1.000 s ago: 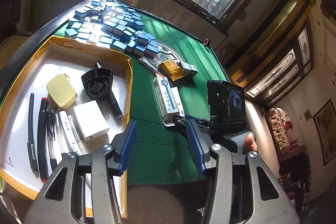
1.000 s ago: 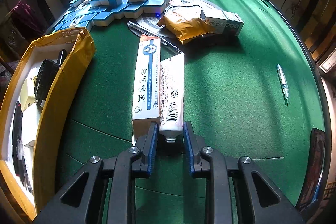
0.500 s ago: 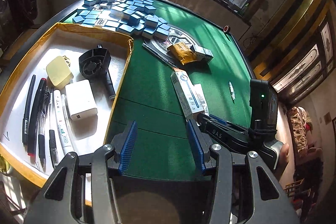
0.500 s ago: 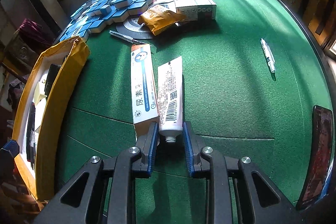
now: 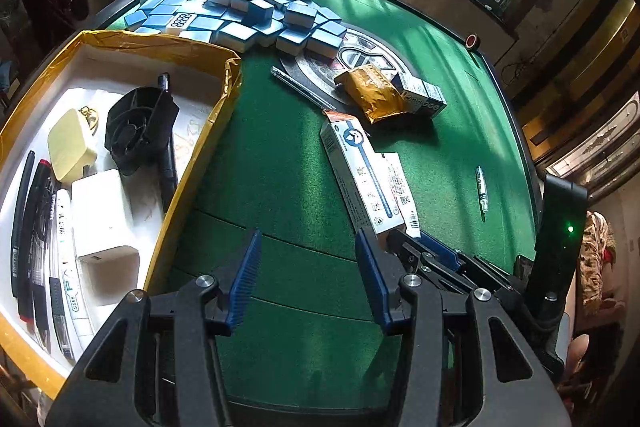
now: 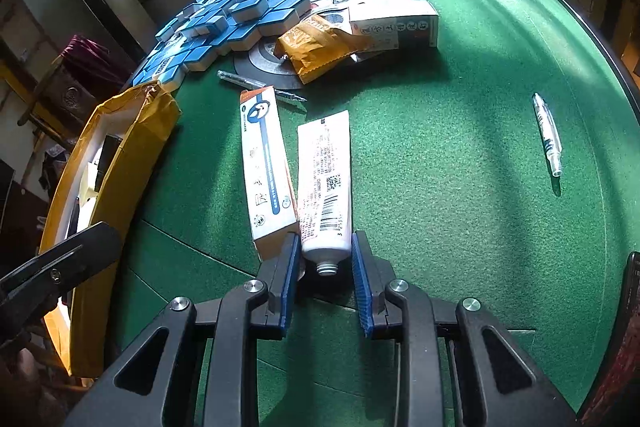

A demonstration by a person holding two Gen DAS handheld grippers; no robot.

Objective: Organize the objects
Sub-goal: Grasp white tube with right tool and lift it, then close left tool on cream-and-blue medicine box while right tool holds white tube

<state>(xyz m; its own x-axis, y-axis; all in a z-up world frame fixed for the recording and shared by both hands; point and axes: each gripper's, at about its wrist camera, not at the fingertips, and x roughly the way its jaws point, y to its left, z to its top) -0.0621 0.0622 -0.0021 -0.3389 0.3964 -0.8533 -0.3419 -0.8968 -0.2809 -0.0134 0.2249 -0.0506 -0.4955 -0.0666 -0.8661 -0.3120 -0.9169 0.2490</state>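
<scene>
A box (image 5: 200,47) with yellow sides and a white floor sits on the left part of the green tabletop (image 5: 280,155). Inside it lie a small black fan (image 5: 138,129), a pale yellow block (image 5: 72,145), a white charger (image 5: 103,215) and a row of pens (image 5: 32,227) along the outer side.

The white tube (image 6: 325,179) lies flat on the tabletop, right beside a long white and blue carton (image 6: 266,163). It has small print, a square code and a bar code on it. Its screw neck has no cap and points at the camera. The right gripper (image 6: 325,259) has its blue pads on both sides of the tube's neck end, closed around it. The left gripper (image 5: 308,279) is spread wide with nothing between its pads, over bare green cloth between the box and the carton.

Farther back are a heap of blue tiles (image 5: 240,3), an orange packet (image 6: 316,45) leaning on a small white carton (image 6: 394,23), and a clear pen (image 6: 260,87). Another pen (image 6: 547,133) lies alone on the right.
</scene>
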